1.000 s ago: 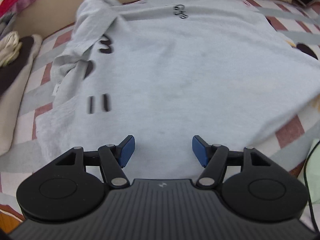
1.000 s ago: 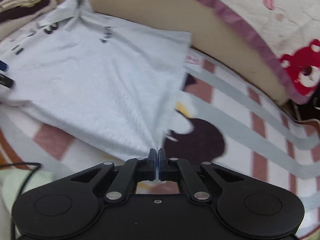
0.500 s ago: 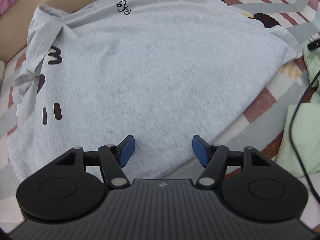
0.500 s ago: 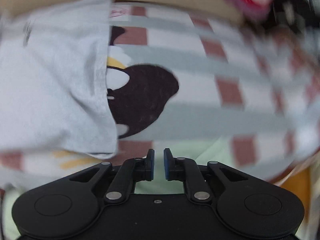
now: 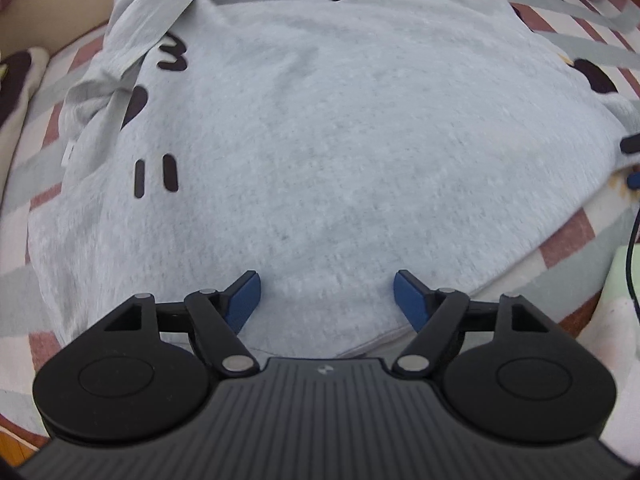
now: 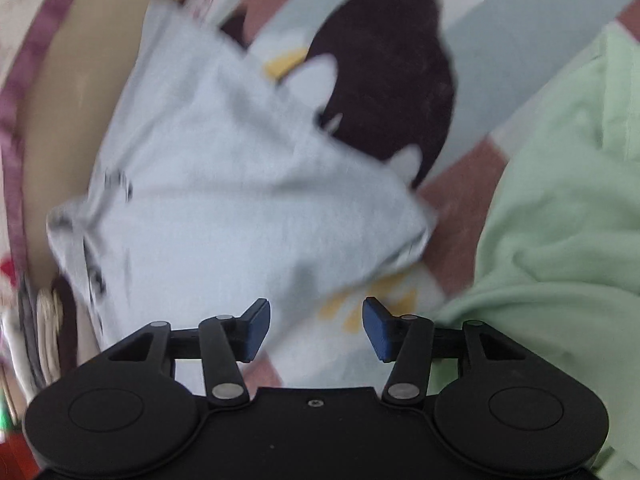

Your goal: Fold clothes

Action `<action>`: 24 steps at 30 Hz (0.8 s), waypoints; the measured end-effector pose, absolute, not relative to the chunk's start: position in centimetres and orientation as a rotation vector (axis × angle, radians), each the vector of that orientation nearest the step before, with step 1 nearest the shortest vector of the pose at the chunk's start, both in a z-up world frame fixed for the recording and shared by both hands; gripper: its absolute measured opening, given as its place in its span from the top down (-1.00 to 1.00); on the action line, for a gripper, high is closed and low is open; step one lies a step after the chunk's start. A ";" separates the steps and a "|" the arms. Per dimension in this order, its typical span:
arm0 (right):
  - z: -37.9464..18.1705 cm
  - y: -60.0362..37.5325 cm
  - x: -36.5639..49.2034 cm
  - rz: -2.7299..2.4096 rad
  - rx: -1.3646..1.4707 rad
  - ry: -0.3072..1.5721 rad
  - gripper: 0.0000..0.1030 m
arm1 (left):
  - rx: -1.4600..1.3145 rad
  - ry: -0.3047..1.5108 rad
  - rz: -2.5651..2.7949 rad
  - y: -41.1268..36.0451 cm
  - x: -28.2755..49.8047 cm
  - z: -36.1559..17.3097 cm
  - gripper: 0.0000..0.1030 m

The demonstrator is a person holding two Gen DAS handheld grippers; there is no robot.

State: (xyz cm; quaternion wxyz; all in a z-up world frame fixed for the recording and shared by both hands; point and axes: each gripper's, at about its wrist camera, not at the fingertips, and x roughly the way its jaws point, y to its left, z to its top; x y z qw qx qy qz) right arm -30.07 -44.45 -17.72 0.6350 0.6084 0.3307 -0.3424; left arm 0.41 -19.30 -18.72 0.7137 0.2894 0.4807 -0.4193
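One light grey T-shirt [image 5: 340, 140], black cartoon-face print, is lying spread across the middle of the left wrist view and filling the left half of the right wrist view [image 6: 224, 208], on a striped, cartoon-printed blanket [image 6: 472, 4].

Left gripper [image 5: 327, 294]: angling steeply down over the shirt's near hem, jaws opening, blue pads standing wide apart above the cloth, gripping nothing.

Right gripper [image 6: 316, 326]: pointing down at the shirt's lower corner, jaws opening, nothing between them; picture blurred.

One pale green garment [image 6: 560, 240] is lying at right, beside the shirt. One black cable [image 5: 630, 248] is running along the right edge.
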 end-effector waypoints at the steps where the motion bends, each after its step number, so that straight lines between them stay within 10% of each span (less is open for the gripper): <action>1: -17.4 -44.4 -30.3 -0.792 1.371 0.728 -0.13 | 0.641 1.066 -0.924 -19.3 0.5 -18.7 -0.43; 9: -17.9 -45.7 -30.5 -0.828 1.441 0.595 -0.14 | 0.628 1.065 -0.882 -19.2 1.3 -18.7 -0.50; 10: -17.4 -46.0 -30.2 -0.863 1.378 0.565 0.08 | 0.626 1.061 -0.871 -19.1 1.4 -18.7 -0.50; 11: -16.5 -46.3 -30.1 -0.890 1.285 0.528 0.84 | 0.628 1.054 -0.860 -19.0 1.6 -18.7 -0.50; 17: -7.6 -42.6 -28.9 -0.853 0.595 0.515 0.87 | 0.613 1.046 -0.834 -17.9 2.6 -17.8 -0.45; 24: -10.8 -43.1 -29.2 -0.949 0.493 0.682 0.87 | 0.771 0.956 -1.002 -17.1 -1.5 -17.2 -0.46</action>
